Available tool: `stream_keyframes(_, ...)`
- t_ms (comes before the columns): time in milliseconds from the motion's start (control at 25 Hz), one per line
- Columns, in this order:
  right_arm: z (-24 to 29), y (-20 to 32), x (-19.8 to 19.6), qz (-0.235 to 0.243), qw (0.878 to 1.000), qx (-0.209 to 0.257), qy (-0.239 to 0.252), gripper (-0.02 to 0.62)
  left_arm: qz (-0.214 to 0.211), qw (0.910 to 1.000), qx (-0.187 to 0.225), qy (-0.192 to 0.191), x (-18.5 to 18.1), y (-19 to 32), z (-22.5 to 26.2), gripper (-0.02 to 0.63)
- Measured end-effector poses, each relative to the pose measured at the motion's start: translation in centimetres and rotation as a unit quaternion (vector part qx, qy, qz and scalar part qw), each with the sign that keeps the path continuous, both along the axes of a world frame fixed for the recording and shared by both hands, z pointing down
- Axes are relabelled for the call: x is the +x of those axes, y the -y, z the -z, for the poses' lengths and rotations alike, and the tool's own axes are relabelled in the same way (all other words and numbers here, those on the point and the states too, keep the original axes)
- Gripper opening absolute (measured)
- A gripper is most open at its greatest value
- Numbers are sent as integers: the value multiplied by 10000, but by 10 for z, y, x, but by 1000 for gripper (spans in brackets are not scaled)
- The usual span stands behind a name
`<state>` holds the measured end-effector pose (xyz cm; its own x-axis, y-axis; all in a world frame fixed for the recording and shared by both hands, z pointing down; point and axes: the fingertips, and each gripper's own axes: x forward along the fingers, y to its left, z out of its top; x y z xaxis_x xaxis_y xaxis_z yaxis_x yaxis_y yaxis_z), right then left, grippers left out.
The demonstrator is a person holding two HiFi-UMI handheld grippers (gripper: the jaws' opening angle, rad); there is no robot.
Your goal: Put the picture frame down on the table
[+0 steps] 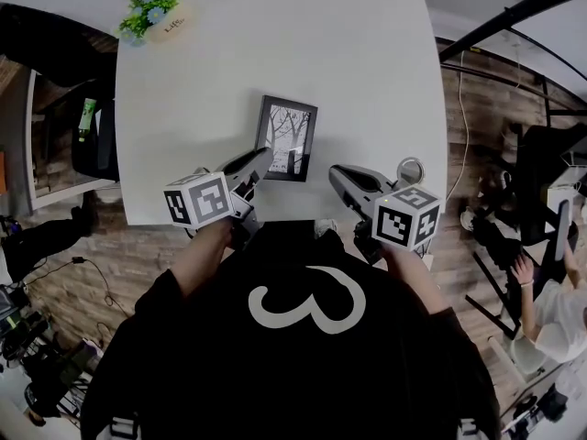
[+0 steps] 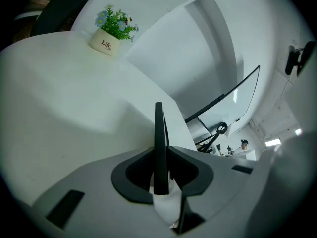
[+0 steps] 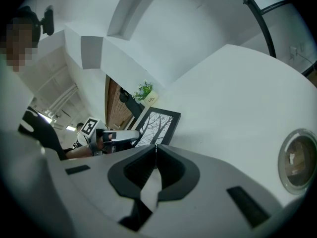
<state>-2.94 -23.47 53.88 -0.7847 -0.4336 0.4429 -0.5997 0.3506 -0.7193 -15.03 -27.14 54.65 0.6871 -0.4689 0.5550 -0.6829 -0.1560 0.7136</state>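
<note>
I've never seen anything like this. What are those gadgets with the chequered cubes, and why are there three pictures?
There is no robot here. A person holds two hand tools, a left gripper and a right gripper; the cubes are part of them. One picture comes from a camera on the person's head, looking down. The other two come from cameras riding on each gripper. On the white table are a flower pot and a small round object. The left gripper is clamped on the edge of a picture frame. The right gripper is shut and empty.
</note>
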Motion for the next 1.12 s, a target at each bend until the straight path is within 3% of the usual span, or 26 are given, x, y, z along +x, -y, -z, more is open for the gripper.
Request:
stream_keyframes(440, 1, -3, -1, 10, 10000, -10, -7, 25, -62, 9998, 24, 202, -2, -2, -9, 90)
stream_keyframes(1120, -5, -6, 5, 74, 9999, -125, 58, 25, -126, 9957, -17, 913, -5, -8, -30, 191)
